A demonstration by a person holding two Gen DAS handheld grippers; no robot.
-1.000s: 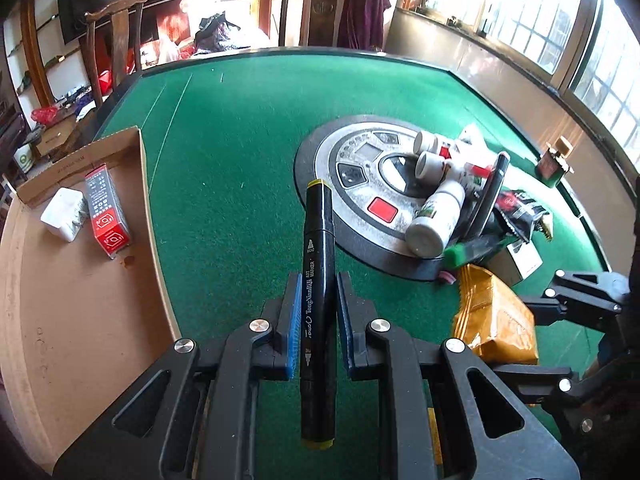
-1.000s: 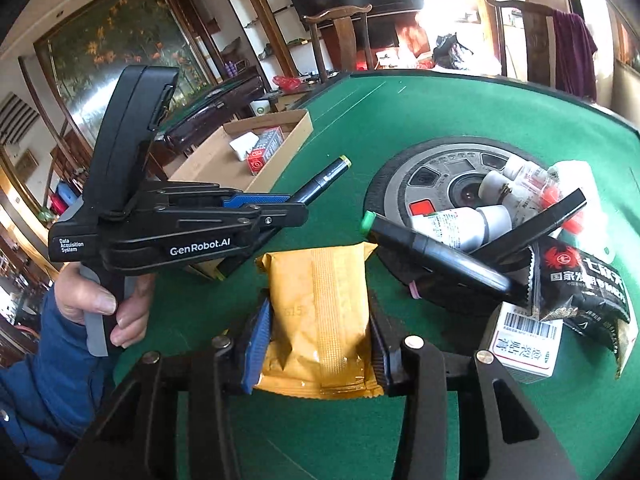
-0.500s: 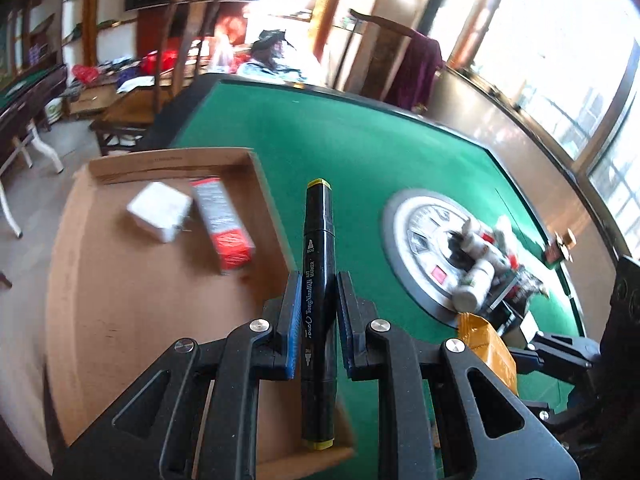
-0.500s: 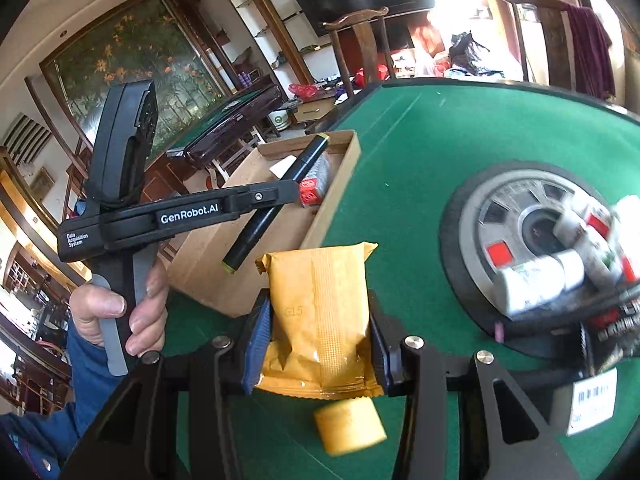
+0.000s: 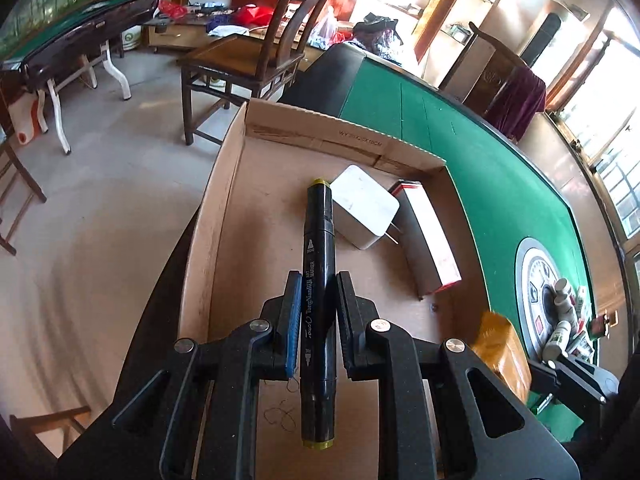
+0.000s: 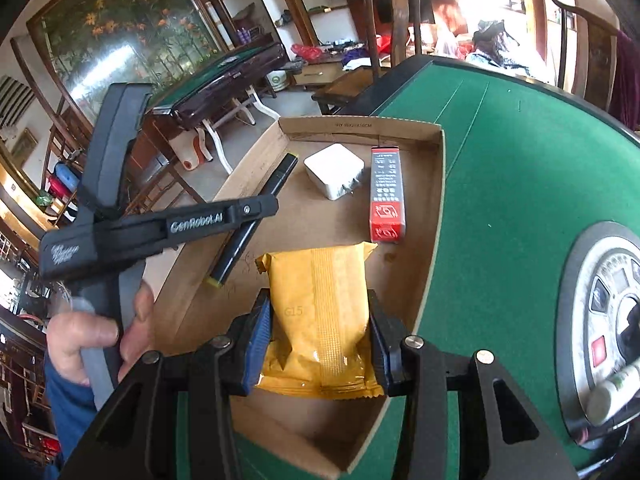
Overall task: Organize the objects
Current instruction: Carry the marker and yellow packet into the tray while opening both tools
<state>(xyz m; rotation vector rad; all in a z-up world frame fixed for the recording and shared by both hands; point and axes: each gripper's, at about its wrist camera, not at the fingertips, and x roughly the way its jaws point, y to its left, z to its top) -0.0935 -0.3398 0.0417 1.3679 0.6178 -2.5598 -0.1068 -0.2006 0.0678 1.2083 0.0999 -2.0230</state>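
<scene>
Left gripper [image 5: 316, 312] clamping a black yellow-capped marker pen [image 5: 317, 280] over the shallow brown cardboard tray [image 5: 224, 184], right gripper [image 6: 320, 332] gripping a yellow foil snack packet [image 6: 320, 312] above that tray's near end on the green felt desk [image 6: 520, 184]

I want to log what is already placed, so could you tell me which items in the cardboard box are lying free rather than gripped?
The white charger and the red-and-grey carton lie free on the box floor; the marker and yellow packet are gripped.

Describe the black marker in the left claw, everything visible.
The black marker is a long, plastic-looking art marker with yellow bands at both ends and white lettering along its barrel. The left claw pinches it mid-barrel, lengthwise. It hangs over the cardboard box, tip pointing toward the white charger, not touching it.
</scene>
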